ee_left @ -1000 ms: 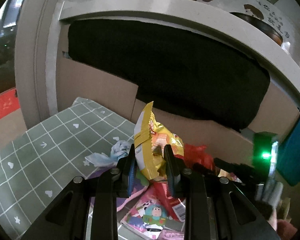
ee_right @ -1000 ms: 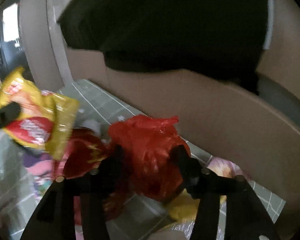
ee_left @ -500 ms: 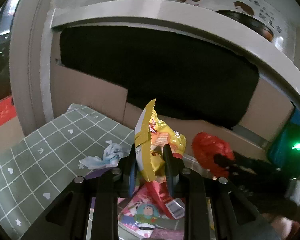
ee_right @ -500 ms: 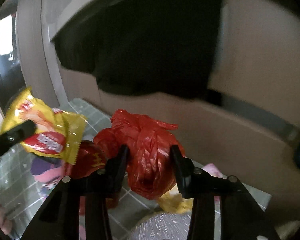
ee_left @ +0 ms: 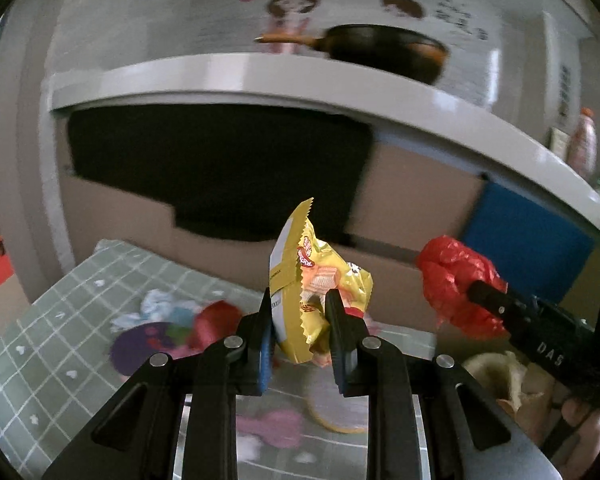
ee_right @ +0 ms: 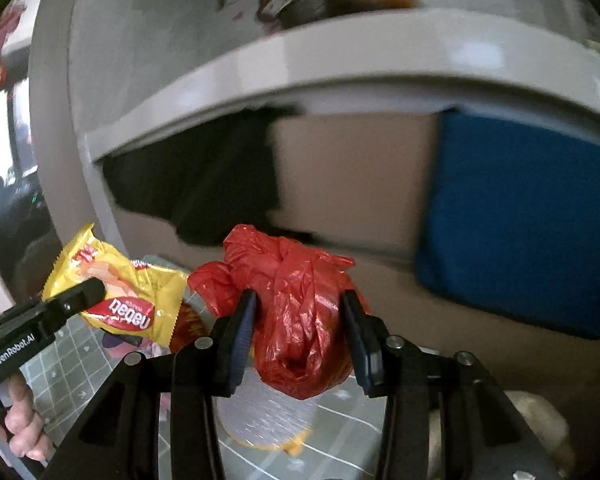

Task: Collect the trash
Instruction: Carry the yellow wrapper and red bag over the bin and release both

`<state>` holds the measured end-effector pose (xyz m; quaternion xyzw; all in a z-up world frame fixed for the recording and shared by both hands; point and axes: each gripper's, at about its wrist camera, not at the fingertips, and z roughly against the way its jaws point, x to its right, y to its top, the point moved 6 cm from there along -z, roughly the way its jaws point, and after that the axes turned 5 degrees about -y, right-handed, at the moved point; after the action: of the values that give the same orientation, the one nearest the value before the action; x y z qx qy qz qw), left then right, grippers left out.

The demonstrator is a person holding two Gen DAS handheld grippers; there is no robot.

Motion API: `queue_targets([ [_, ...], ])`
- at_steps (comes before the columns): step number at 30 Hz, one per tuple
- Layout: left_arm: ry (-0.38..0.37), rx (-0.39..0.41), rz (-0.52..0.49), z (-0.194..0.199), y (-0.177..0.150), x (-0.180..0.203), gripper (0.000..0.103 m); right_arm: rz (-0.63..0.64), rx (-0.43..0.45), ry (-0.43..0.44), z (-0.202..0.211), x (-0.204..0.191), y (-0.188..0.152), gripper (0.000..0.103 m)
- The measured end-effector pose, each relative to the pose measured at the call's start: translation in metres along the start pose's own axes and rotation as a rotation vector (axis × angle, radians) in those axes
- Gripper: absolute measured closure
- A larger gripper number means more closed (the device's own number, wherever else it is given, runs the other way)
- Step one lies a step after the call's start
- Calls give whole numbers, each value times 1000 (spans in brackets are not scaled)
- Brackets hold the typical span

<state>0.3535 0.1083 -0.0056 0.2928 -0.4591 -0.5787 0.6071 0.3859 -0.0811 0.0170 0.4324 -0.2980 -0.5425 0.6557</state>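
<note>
A crinkled yellow snack wrapper [ee_left: 316, 276] stands upright between the pads of my left gripper [ee_left: 300, 300], which is shut on it above the mat. The same wrapper [ee_right: 132, 292] shows at the left of the right wrist view, with a left finger [ee_right: 76, 300] across it. A knotted red plastic bag [ee_right: 296, 280] is pinched between the blue pads of my right gripper [ee_right: 300, 304], clear of the floor. In the left wrist view that bag [ee_left: 456, 284] hangs at the right on a black finger [ee_left: 496, 306].
Below lies a green checked mat [ee_left: 60, 320] with a white tissue [ee_left: 156, 304], a red wrapper [ee_left: 212, 324] and a purple packet [ee_left: 140, 344]. A silvery bundle [ee_right: 268, 404] sits under the red bag. Ahead are a grey counter edge [ee_left: 260, 76], cardboard and a blue panel [ee_left: 528, 248].
Both grippers have risen with their loads and swung right, toward the blue panel. The right jaws have narrowed onto the red bag. The litter on the mat now lies farther below.
</note>
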Motion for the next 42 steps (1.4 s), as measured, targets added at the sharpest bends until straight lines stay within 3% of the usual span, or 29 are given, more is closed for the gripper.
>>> queue_targets([
  [7,-102,-11,-110,9,-10,97,79,-75,47,-84,66,77,-10,63],
  [13,-188,-71,-171,1,-33,159,79,-119,45,-154,102,126,-39,63],
  [22,-315,-268,-184,-40,-89,219,79,-203,24,-208,120,185,-79,63],
  [26,-374,-377,-187,-71,-121,241,79,-230,14,-229,119,206,-92,63],
  [32,-358,-560,-227,-122,-179,267,79,-270,-31,-246,104,232,-111,63],
  [35,-369,-586,-215,-131,-191,268,79,-274,-54,-249,97,239,-118,63],
  [42,-444,-555,-132,-116,-174,246,69,-277,-91,-213,83,232,-127,63],
])
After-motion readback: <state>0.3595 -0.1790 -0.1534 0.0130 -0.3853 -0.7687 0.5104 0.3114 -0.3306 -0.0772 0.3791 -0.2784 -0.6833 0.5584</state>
